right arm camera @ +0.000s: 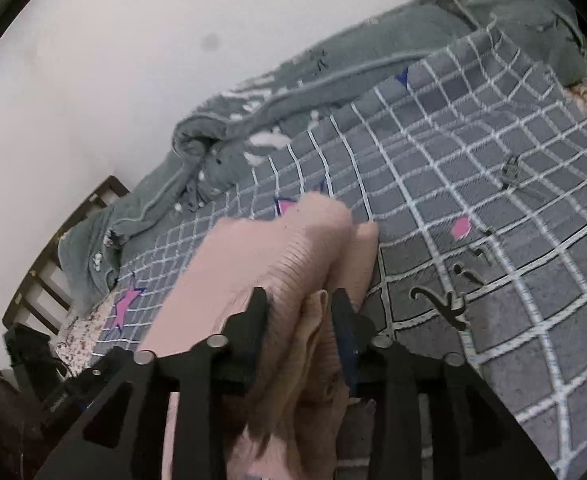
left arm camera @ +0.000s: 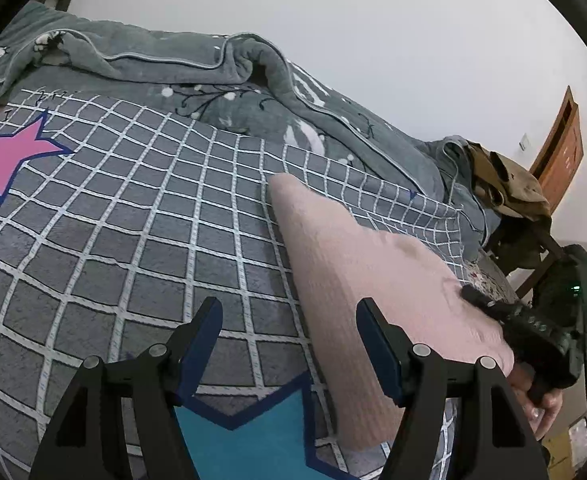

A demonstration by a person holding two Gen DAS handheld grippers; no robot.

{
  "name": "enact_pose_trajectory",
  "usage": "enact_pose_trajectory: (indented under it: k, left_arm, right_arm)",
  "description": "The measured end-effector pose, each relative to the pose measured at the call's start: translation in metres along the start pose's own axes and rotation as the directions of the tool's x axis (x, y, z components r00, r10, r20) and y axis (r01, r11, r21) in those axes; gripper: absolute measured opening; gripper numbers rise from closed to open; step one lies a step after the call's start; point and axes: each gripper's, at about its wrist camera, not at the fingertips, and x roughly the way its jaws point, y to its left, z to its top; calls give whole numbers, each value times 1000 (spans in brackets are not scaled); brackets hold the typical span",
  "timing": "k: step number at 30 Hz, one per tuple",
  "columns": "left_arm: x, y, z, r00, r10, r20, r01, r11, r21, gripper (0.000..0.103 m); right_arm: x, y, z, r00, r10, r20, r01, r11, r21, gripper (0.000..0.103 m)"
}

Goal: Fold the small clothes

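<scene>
A pale pink ribbed knit garment [left arm camera: 365,276] lies folded on the grey checked bedspread [left arm camera: 133,240]. My left gripper [left arm camera: 289,312] is open and empty, just left of the garment and above the bedspread. My right gripper [right arm camera: 299,300] is shut on a bunched edge of the pink garment [right arm camera: 261,256] and holds it lifted off the bed. In the left wrist view the right gripper [left arm camera: 473,296] shows at the garment's right edge, with the person's hand below it.
A rumpled grey-green blanket [left arm camera: 153,60] lies along the far side of the bed by the white wall. A chair with piled clothes [left arm camera: 505,192] and a wooden door [left arm camera: 561,148] stand past the bed's right end. A slatted headboard [right arm camera: 53,248] is at the left.
</scene>
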Motion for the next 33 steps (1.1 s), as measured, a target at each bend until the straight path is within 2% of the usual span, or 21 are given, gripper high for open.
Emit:
enact_pose_trajectory:
  k: [4, 9, 15, 16, 17, 18, 20, 21, 23, 24, 26, 28, 31, 33]
  left_arm:
    - [3, -9, -6, 1000, 0, -17, 1, 999, 42, 67]
    - [5, -19, -15, 1000, -4, -28, 6, 997, 75, 68]
    - [6, -26, -19, 1000, -12, -27, 14, 997, 77, 69]
    - [6, -26, -19, 1000, -12, -27, 14, 997, 79, 69]
    - [7, -27, -20, 1000, -12, -27, 14, 997, 80, 69]
    - [7, -27, -20, 1000, -13, -27, 15, 997, 81, 69]
    - [6, -27, -19, 1000, -16, -25, 18, 997, 78, 69]
    - [6, -27, -19, 1000, -17, -25, 19, 997, 78, 69]
    - [4, -26, -19, 999, -25, -25, 26, 997, 74, 69]
    - [3, -25, -19, 999, -28, -24, 30, 997, 73, 69]
    - [1, -24, -18, 999, -43, -24, 45, 996, 71, 70]
    - [1, -24, -19, 998, -53, -28, 55, 996, 69, 70]
    - [3, -27, -19, 998, -49, -42, 52, 996, 75, 70]
    - [4, -29, -20, 997, -54, -49, 57, 995, 78, 70]
  right_arm:
    - [-30, 12, -7, 998, 52, 45, -50, 997, -56, 39]
    - [-46, 39, -27, 997, 73, 2, -72, 981, -179, 42]
    - [-38, 53, -48, 1000, 1, -20, -6, 971, -239, 42]
    - [-35, 54, -49, 1000, -14, -14, 10, 971, -240, 38]
    - [-34, 54, -51, 1000, -13, -11, 10, 971, -241, 24]
    - [-31, 55, -53, 1000, -11, -14, 7, 969, -247, 17]
    - [-28, 58, -55, 1000, -21, -15, 16, 961, -277, 6]
    - [-30, 60, -57, 1000, -24, -6, 21, 952, -306, 6]
    - [-47, 61, -56, 997, -27, 69, 49, 938, -344, 5]
    - [-59, 54, -49, 995, 7, 99, 25, 947, -319, 5]
    - [-67, 38, -39, 994, 39, 100, -12, 967, -254, 5]
    - [-59, 25, -36, 997, -17, 76, 34, 975, -222, 5]
    - [-29, 17, -43, 995, -93, -32, 85, 975, -207, 5]
    - [-24, 23, -48, 993, -114, -39, 102, 967, -235, 6]
